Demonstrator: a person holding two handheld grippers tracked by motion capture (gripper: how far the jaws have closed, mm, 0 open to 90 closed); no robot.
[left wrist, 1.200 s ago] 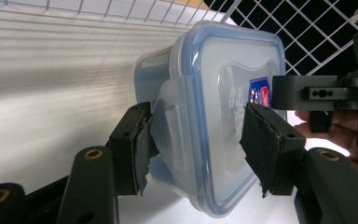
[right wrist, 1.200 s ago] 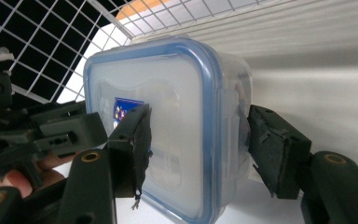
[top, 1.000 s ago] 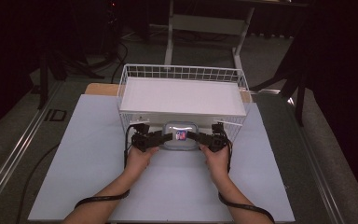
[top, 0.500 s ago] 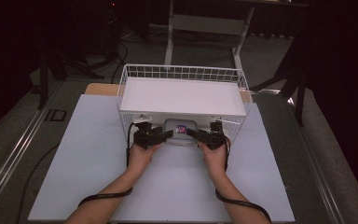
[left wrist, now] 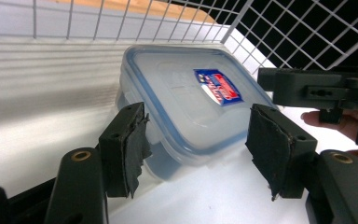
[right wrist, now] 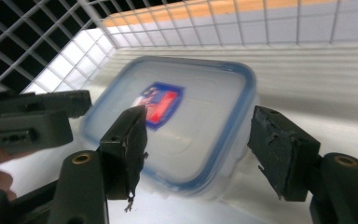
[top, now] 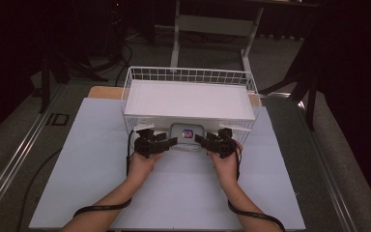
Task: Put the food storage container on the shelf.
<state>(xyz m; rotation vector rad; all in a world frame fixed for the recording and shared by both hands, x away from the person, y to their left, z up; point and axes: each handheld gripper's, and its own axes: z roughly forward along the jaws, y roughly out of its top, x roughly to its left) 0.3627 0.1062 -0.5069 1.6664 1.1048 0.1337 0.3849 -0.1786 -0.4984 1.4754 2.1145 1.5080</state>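
High view: a clear plastic food container (top: 187,135) with a blue-sealed lid sits on the lower level of a white wire rack (top: 189,76), under its white shelf, at the near open side. The left hand-held gripper (top: 170,141) and right hand-held gripper (top: 199,139) flank it from either end, likely to steady or slide it between them.

Left gripper view: its jaws stand apart, having just opened a little, with the container's near corner between the pads (left wrist: 130,140) but untouched.

Right gripper view: its jaws have been closing slightly yet remain wide, straddling the container's other corner without pressing on it.
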